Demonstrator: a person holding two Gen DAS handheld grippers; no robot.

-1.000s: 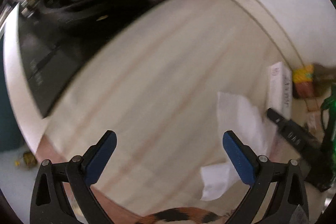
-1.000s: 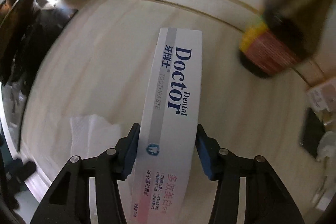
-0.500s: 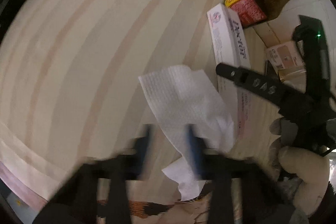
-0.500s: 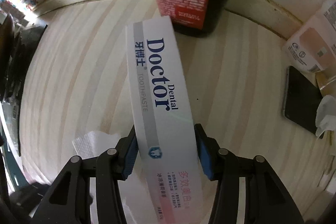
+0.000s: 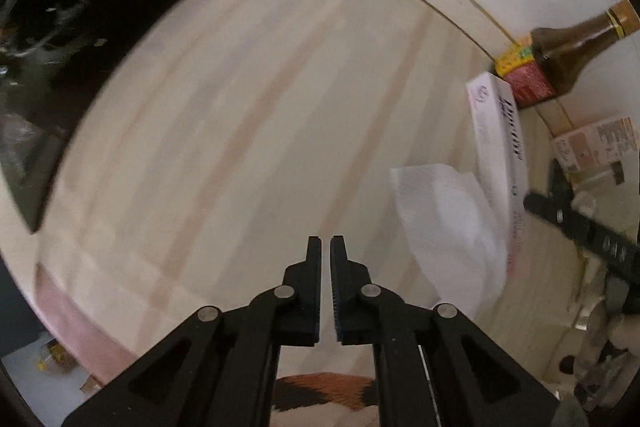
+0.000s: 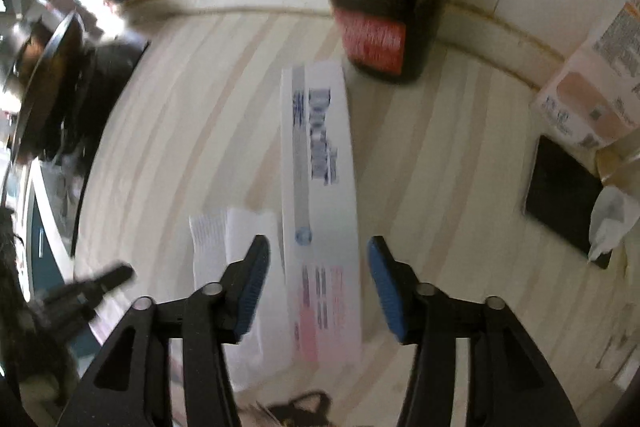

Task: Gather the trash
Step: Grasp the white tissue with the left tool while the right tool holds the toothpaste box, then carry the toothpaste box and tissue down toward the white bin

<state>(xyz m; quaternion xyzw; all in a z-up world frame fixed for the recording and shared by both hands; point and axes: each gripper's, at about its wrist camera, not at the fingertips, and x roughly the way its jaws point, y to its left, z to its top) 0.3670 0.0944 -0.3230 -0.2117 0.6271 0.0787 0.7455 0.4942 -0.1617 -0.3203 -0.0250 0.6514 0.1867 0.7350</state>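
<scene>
The right gripper (image 6: 316,259) has just been opening: its jaws now stand clear of the toothpaste box (image 6: 320,211), which lies released on the counter (image 6: 460,187) beside the paper towel (image 6: 224,247). The left gripper (image 5: 325,251) has closed on nothing. Both point steeply downward. The collection step appears unfinished.

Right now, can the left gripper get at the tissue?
Probably, but not as it stands: the left gripper is shut and off to the side of the tissue. Nothing lies between them; it must open first.
</scene>
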